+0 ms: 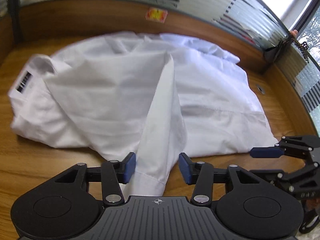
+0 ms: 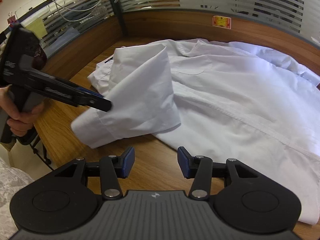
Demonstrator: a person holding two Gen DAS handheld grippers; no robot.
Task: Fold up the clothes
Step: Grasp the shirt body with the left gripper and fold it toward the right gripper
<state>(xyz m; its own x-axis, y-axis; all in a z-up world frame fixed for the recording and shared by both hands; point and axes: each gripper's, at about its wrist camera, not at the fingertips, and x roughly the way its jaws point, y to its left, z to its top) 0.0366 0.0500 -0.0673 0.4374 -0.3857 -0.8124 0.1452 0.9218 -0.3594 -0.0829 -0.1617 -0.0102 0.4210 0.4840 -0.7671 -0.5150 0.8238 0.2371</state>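
A white shirt point(image 1: 112, 92) lies crumpled on the wooden desk point(image 1: 40, 170), its collar with a striped label point(image 1: 24, 82) at the left. One sleeve point(image 1: 160, 136) rises from the shirt as a tented ridge and runs between the jaws of my left gripper point(image 1: 157, 167). The blue pads stand apart, with the cloth brushing them but not pinched flat. In the right wrist view the left gripper point(image 2: 106, 105) is at the sleeve point(image 2: 136, 104), whose cuff point(image 2: 90, 130) hangs just above the desk. My right gripper point(image 2: 156, 162) is open and holds nothing, over bare wood at the shirt's near edge point(image 2: 250, 140).
A wooden partition with striped frosted glass curves around the back, bearing an orange sticker point(image 2: 221, 21). A cable hole point(image 1: 260, 89) and a dark pouch point(image 1: 274, 53) are at the far right. A hand point(image 2: 18, 118) holds the left gripper beyond the desk's left edge.
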